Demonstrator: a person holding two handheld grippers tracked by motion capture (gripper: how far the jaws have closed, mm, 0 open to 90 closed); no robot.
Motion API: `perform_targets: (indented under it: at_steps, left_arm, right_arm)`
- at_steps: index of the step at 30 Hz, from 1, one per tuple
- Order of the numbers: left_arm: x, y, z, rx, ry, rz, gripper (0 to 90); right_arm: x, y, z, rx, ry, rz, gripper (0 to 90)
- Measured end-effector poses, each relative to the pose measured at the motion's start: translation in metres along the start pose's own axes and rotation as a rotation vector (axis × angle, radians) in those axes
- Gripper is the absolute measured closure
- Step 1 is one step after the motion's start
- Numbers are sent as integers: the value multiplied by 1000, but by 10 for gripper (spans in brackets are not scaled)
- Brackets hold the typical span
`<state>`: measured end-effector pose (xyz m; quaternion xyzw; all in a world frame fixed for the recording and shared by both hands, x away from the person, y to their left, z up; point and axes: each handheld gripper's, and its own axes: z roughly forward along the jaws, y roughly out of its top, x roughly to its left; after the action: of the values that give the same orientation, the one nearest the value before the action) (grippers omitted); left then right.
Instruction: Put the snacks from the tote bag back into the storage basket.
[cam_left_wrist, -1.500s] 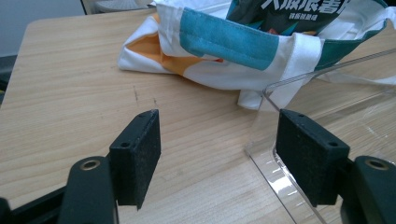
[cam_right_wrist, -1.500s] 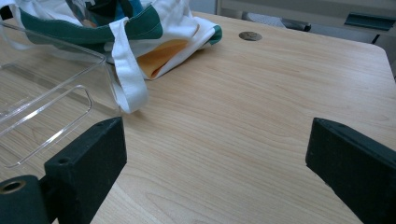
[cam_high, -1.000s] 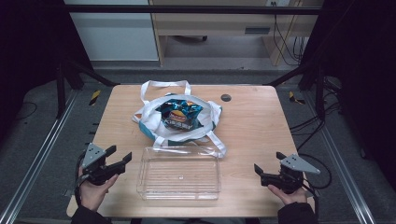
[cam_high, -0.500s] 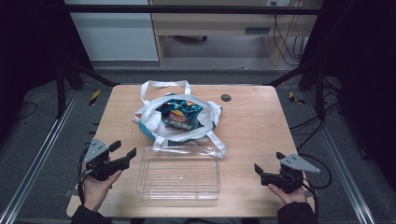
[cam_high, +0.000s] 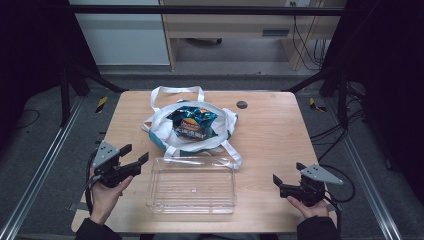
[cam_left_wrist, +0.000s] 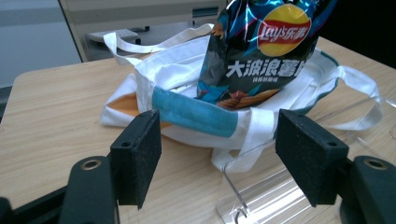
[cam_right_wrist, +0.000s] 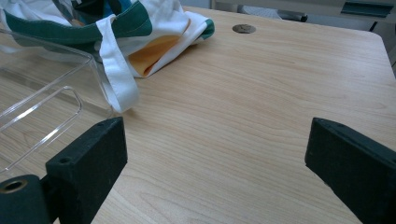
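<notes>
A chip bag (cam_high: 193, 123) stands nearly upright in a white cloth bag (cam_high: 161, 131) with teal trim, a little behind the middle of the tabletop (cam_high: 280, 140). Its long axis runs up and down with a slight lean, its crimped top pointing up and toward the far edge, and its printed face turned toward the near edge, where the person stands. In the left gripper view the logo on the chip bag (cam_left_wrist: 261, 51) reads the right way up, and the cloth bag (cam_left_wrist: 187, 93) slumps around its lower half.

The cloth bag's handles sprawl both ways: one loop reaches toward the far edge, another trails toward the near edge and lies touching the far rim of a clear plastic tray (cam_high: 192, 186). That tray sits just in front of the cloth bag, its long side parallel to the near edge, between the two hands and the chip bag. A small dark round disc (cam_high: 242, 104) is set in the tabletop near the far edge, to the right of the cloth bag.

The left gripper (cam_high: 135, 156) is held near the near left corner, jaws spread wide, aimed at the cloth bag and holding nothing. The right gripper (cam_high: 278, 180) hovers by the near right corner, jaws likewise spread and empty, pointing across the bare wood toward the tray.
</notes>
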<state>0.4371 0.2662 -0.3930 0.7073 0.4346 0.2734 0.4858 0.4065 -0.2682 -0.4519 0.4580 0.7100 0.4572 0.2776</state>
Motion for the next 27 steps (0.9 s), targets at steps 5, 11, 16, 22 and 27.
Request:
perform_targets:
  at_steps: [5,11,16,22,27]
  left_arm:
    - [-1,8,2,-7,-4,8,311]
    - [-2,17,7,2,-5,21,307]
    - [-1,23,11,-8,-7,24,308]
    - [-4,28,15,-11,-8,31,309]
    - [-5,34,21,-13,-8,30,309]
  right_arm:
    - [0,0,0,0,-1,1,59]
    - [0,0,1,2,0,-7,59]
    - [0,0,1,3,-1,-6,60]
    - [0,0,0,-1,1,-3,59]
    - [0,0,1,1,2,-4,60]
